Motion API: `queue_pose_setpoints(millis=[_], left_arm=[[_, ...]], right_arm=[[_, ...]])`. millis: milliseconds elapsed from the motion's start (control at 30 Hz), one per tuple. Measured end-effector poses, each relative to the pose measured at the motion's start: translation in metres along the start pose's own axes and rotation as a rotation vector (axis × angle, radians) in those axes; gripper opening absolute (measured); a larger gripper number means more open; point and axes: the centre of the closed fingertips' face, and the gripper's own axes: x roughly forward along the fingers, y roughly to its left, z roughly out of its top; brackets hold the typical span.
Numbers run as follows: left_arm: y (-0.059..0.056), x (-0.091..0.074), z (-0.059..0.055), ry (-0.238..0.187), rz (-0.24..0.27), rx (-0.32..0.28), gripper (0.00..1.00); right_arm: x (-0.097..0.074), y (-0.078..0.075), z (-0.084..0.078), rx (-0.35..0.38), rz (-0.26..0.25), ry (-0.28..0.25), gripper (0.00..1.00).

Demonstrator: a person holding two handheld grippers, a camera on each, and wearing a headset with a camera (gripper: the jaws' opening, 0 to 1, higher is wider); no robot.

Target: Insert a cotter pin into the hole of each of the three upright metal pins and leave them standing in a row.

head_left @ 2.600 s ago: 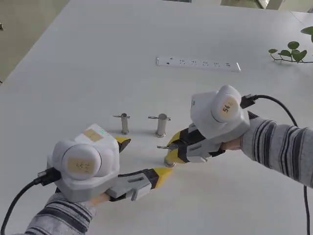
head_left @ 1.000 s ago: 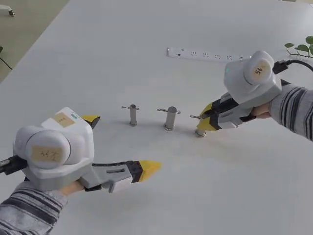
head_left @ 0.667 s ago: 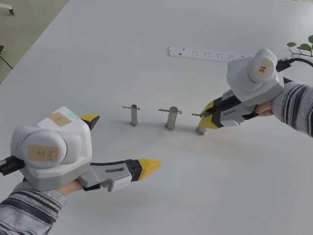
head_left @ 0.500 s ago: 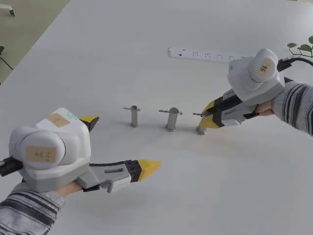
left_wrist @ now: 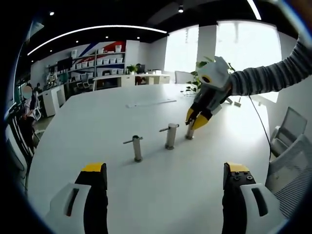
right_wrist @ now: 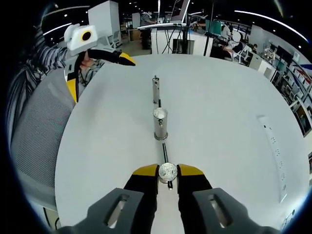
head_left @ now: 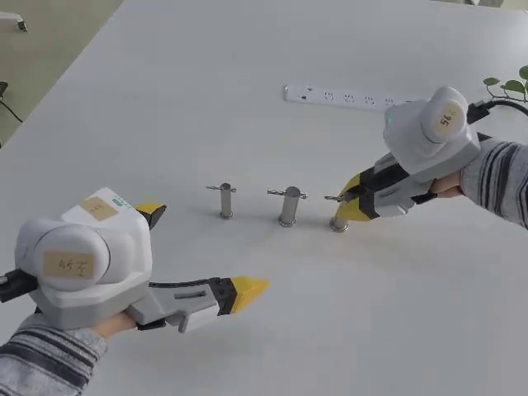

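Yellow-tipped left tongs [head_left: 202,247], yellow-tipped right tongs [head_left: 343,202], silver pins [head_left: 287,206], white table [head_left: 247,99], striped sleeve [head_left: 495,177]

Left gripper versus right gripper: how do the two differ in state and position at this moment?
The left gripper has its jaws spread wide with nothing between them; the right gripper has its jaws closed on the third metal pin. The left gripper hovers over bare table on the near side of the row; the right gripper is at the row's right end. Both have yellow-tipped jaws and white housings.

Open-plan office or lab: long white meeting table [head_left: 247,82], power strip [head_left: 346,97], storage shelves [left_wrist: 92,61], office chairs [left_wrist: 288,130].
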Motion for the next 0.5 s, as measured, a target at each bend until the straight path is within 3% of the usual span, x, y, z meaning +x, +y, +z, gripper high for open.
queue_pose_setpoints(millis=[133, 267, 500], left_arm=[[0.001, -0.001, 0.000, 0.003, 0.003, 0.004, 0.99], [0.002, -0.002, 0.002, 0.002, 0.005, 0.004, 0.98], [0.005, -0.005, 0.008, -0.006, 0.009, -0.003, 0.98]], right_arm=[[-0.004, 0.002, 0.002, -0.004, -0.010, -0.011, 0.16], [-0.012, -0.002, 0.001, -0.010, -0.066, -0.003, 0.21], [-0.032, 0.002, 0.014, 0.179, -0.170, -0.123, 0.39]])
